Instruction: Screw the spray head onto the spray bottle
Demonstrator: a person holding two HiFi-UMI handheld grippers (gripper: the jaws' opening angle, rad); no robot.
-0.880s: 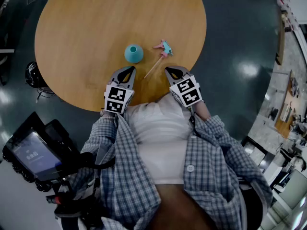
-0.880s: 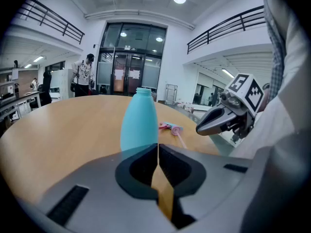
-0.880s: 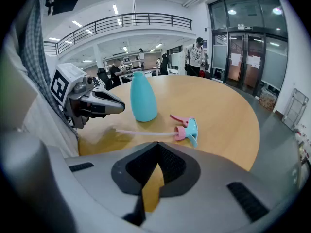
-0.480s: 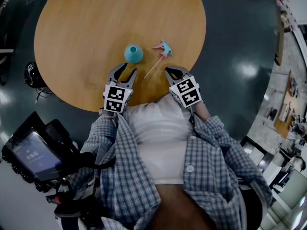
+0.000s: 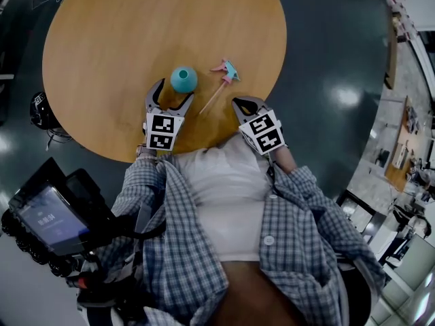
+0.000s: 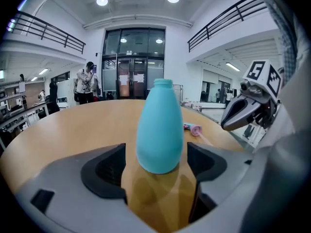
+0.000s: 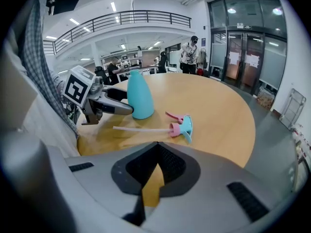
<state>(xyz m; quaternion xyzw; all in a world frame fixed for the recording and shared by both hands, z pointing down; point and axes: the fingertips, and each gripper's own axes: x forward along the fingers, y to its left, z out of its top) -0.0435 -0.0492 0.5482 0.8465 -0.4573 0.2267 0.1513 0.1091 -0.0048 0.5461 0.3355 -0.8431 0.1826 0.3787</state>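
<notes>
A teal spray bottle (image 5: 183,79) stands upright and uncapped on the round wooden table (image 5: 102,46). To its right the spray head (image 5: 226,70), teal with a pink trigger, lies on its side, its long dip tube (image 7: 141,128) pointing toward me. My left gripper (image 5: 168,95) is open wide, a jaw on each side of the bottle's base (image 6: 158,130) with a gap on both sides. My right gripper (image 5: 245,104) is shut and holds nothing, hovering near the table's edge short of the spray head (image 7: 182,126).
The table's near edge lies just under both grippers, with dark floor beyond it on the right. People stand far off by the glass doors (image 6: 131,81). A handheld device (image 5: 47,219) hangs at my lower left.
My left gripper moved forward to the bottle and its jaws spread from together to wide apart around it. The right gripper barely moved.
</notes>
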